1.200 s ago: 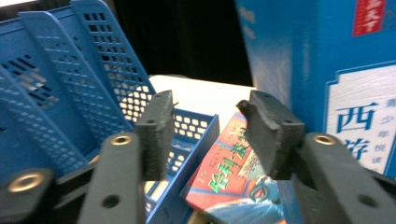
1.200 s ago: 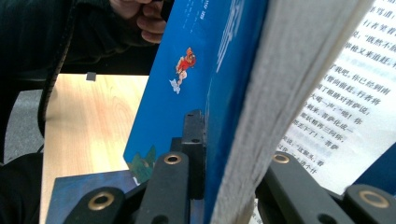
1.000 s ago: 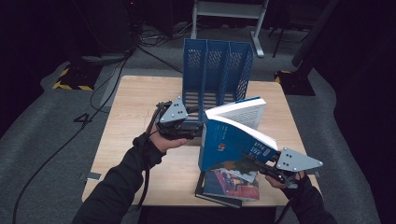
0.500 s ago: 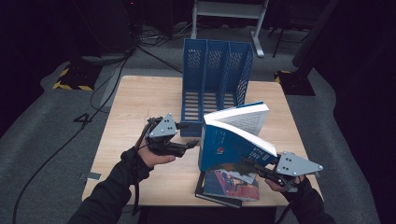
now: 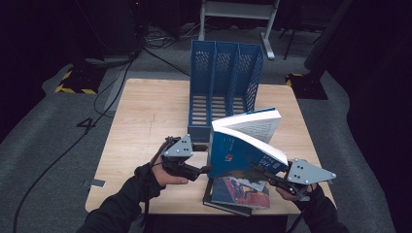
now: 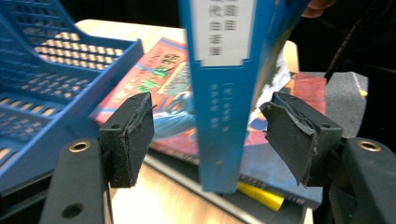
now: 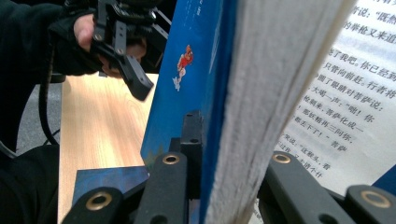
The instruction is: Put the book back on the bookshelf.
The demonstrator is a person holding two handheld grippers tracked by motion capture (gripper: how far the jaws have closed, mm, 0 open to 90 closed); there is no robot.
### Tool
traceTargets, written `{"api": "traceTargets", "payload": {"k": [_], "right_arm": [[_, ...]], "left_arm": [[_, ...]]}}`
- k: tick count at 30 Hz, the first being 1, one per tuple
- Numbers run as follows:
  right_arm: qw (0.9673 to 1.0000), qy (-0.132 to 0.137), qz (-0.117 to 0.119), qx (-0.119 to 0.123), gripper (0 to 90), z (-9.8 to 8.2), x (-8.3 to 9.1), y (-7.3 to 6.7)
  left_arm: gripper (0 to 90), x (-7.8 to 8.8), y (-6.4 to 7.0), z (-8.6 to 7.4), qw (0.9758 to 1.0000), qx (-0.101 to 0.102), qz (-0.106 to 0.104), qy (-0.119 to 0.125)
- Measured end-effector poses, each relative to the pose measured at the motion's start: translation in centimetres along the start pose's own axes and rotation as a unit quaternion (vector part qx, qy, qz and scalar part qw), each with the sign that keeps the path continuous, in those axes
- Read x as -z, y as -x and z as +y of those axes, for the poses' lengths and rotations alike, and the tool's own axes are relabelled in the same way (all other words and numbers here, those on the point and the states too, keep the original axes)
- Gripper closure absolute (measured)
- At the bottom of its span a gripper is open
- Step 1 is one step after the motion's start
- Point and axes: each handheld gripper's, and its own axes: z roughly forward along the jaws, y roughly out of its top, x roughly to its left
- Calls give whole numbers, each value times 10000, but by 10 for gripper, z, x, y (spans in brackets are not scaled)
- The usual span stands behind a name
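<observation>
- Book stands upright over the wooden table, clamped in the right gripper, dark floor and cables around.
- Left gripper has just been opening; its pads flank the spine, not touching.
- Left gripper view shows spine lettering, blurred.
- Stacked books partly hidden beneath.

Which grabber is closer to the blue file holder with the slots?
Left. The left gripper sits just in front of the blue file holder, near its front edge. The right gripper is farther away, clamped on the standing blue book.
</observation>
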Motion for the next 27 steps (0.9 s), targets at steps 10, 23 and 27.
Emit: {"api": "traceTargets", "payload": {"k": [10, 23, 27], "right_arm": [[10000, 4, 29, -59, 759, -1, 3, -2], [9996, -12, -126, -235, 701, -6, 13, 2], [9994, -36, -228, -252, 664, -6, 12, 2]], "left_arm": [[392, -12, 4, 40, 9975, -261, -273, 593], [453, -7, 3, 70, 9943, -435, -412, 886], [470, -5, 4, 77, 9938, -389, -403, 960]]}}
